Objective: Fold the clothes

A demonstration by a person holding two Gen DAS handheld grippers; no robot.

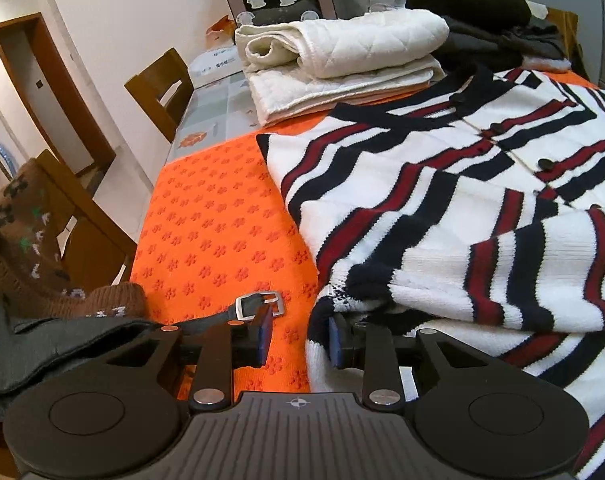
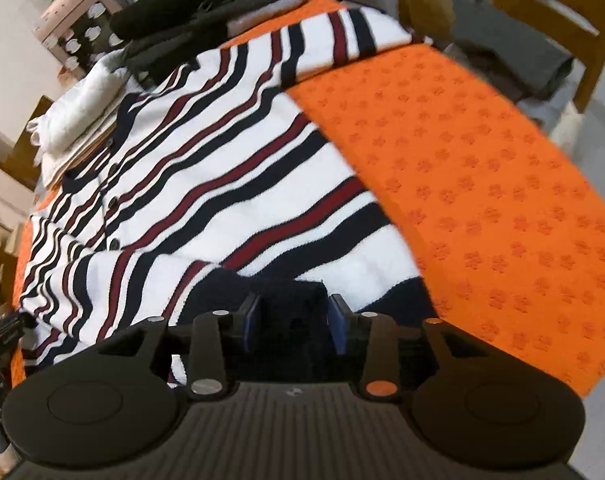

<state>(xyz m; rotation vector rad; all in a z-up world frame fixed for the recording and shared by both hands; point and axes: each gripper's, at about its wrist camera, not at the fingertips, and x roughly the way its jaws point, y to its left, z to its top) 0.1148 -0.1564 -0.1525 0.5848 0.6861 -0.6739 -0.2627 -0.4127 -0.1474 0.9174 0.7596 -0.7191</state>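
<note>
While the striped sweater (image 1: 442, 200) lies spread on the orange cloth (image 1: 218, 232), both grippers sit at its near edge
Left gripper (image 1: 300, 340) part open on cloth, empty; right gripper (image 2: 294, 326) part open, dark hem at twelve o'clock, unpinched

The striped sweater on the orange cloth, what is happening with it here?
A person is folding clothes with two hand-held tongs. The striped sweater lies spread on the orange cloth, buttons up. The left tongs stand open at its near edge. The right tongs are open over its dark hem. Folded white quilting and dark clothes are stacked behind.
</note>
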